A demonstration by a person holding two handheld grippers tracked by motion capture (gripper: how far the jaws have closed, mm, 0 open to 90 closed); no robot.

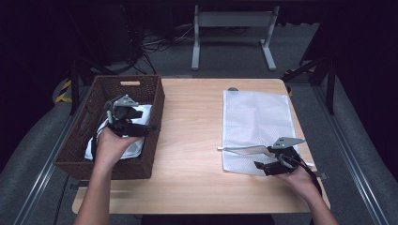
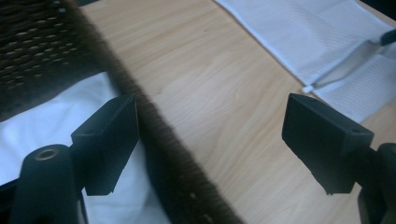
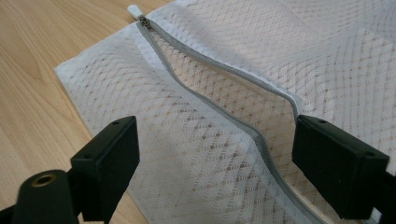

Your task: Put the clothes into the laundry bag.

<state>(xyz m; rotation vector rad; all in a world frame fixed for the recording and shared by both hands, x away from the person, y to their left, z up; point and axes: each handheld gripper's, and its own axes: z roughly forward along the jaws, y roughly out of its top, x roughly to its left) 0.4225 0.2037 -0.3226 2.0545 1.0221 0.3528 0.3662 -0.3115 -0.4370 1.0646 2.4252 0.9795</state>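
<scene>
Two hand-held grippers are at work. The left hand-held gripper (image 1: 141,119) hangs over the near right part of the wicker basket (image 1: 80,150), its jaws spread wide and empty, with white cloth (image 2: 56,126) below them inside the basket and the basket's wall running between them in the left gripper view. The right hand-held gripper (image 3: 217,163) rests low at the near end of the white mesh laundry bag (image 1: 256,117), jaws wide apart and straddling the grey zipper (image 3: 219,109), which gapes open; its pads press on nothing that I can make out. The bag lies flat on the right side of the wooden surface (image 1: 192,140), well apart from the basket. By my judgement the step in hand is fetching the cloth for bagging. Next, the left jaws must drop onto the cloth and close, while the right holds the bag's mouth open.
</scene>
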